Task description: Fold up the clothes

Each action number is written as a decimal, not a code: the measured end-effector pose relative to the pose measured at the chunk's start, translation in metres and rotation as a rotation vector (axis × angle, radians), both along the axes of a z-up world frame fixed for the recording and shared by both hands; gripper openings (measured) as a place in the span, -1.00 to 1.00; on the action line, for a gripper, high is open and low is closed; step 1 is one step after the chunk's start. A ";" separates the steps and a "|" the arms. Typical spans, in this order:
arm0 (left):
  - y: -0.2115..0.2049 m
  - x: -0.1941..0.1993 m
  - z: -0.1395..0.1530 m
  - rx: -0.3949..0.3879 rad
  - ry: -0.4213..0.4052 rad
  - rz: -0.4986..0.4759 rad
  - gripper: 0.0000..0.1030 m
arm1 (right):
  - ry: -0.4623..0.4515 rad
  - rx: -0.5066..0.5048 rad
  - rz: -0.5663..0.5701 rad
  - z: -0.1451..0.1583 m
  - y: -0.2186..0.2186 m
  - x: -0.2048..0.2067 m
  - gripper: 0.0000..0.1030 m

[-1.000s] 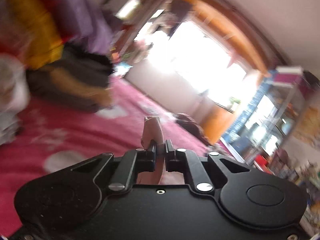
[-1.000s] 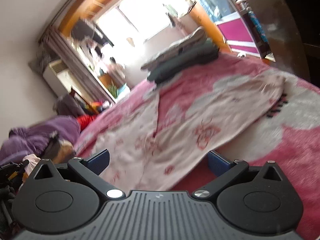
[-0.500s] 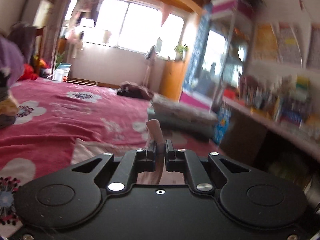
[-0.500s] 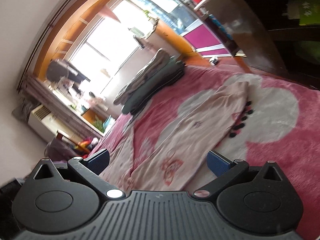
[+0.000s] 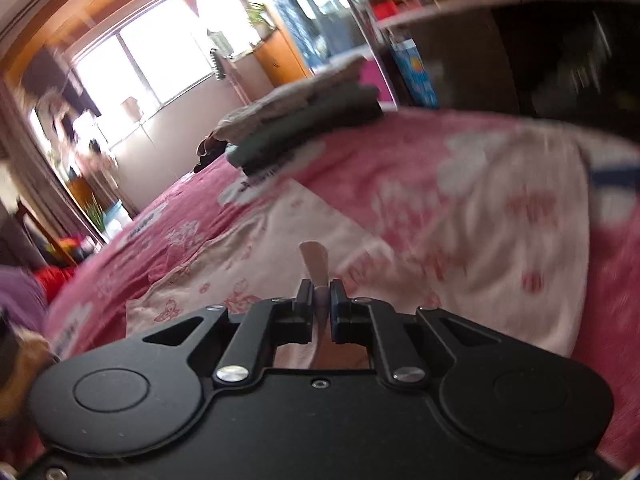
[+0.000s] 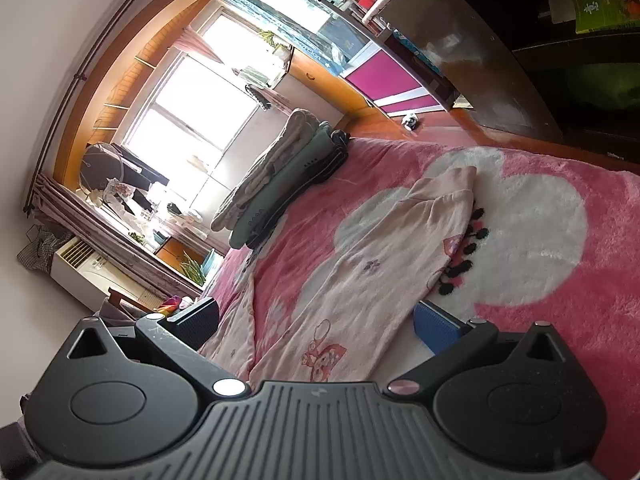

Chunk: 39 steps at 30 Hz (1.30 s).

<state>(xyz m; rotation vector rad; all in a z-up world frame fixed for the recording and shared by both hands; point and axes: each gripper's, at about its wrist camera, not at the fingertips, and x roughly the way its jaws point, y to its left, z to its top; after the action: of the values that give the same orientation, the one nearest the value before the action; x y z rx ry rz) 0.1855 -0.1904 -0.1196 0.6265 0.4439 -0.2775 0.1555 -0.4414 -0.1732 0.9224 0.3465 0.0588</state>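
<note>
In the left wrist view, the left gripper [image 5: 319, 304] has its black jaws drawn close together, pinching a thin, pale pink fold of cloth that sticks up between them as a narrow tab. That cloth belongs to the pink garment [image 5: 460, 240], a soft, light fabric printed with small reddish figures, spread flat and wide over the bed [image 5: 168, 240]; its far edge makes a straight diagonal line, and much of its right side is blurred. The bed is covered by a deep pink blanket with white flower shapes. Beyond the garment, near the bed's far edge, lies a stack of folded clothes [image 5: 304, 128], grey-green and beige layers with rounded edges. A bright window [image 5: 160, 52] in an orange wooden frame fills the back wall. In the right wrist view, the right gripper [image 6: 316, 320] holds its jaws wide apart, gripping nothing, one dark pad at the left and one blue ribbed pad at the right, with the garment [image 6: 360, 264] lying between and beyond them. Here the fabric shows creases and a cartoon print close to the gripper, and it runs as a long strip over the fluffy blanket's large white flower [image 6: 532, 232] with black dots. The stack of folded clothes [image 6: 288, 176] sits farther along the bed, well apart from the garment.
</note>
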 end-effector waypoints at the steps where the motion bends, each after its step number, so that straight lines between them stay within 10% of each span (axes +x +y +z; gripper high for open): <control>1: -0.004 -0.001 -0.004 0.023 0.000 -0.002 -0.91 | 0.001 0.000 0.001 0.000 0.000 0.000 0.99; 16: -0.018 -0.008 -0.031 0.195 0.019 -0.084 -0.91 | 0.001 0.024 -0.081 0.001 -0.012 -0.009 0.99; 21: -0.007 -0.022 -0.004 -0.001 0.054 -0.143 -0.10 | 0.002 0.040 -0.121 0.001 -0.018 -0.012 0.99; 27: 0.035 -0.015 0.017 -0.279 0.073 -0.006 -0.31 | 0.010 0.061 -0.154 -0.003 -0.025 -0.009 0.99; 39: 0.012 0.019 0.010 -0.236 0.205 -0.014 -0.42 | 0.026 0.139 -0.269 -0.018 -0.056 -0.002 0.75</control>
<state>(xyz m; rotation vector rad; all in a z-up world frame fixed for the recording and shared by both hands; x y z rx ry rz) 0.2045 -0.1784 -0.1091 0.3710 0.5940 -0.4031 0.1537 -0.4973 -0.1916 1.1014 0.2418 -0.1785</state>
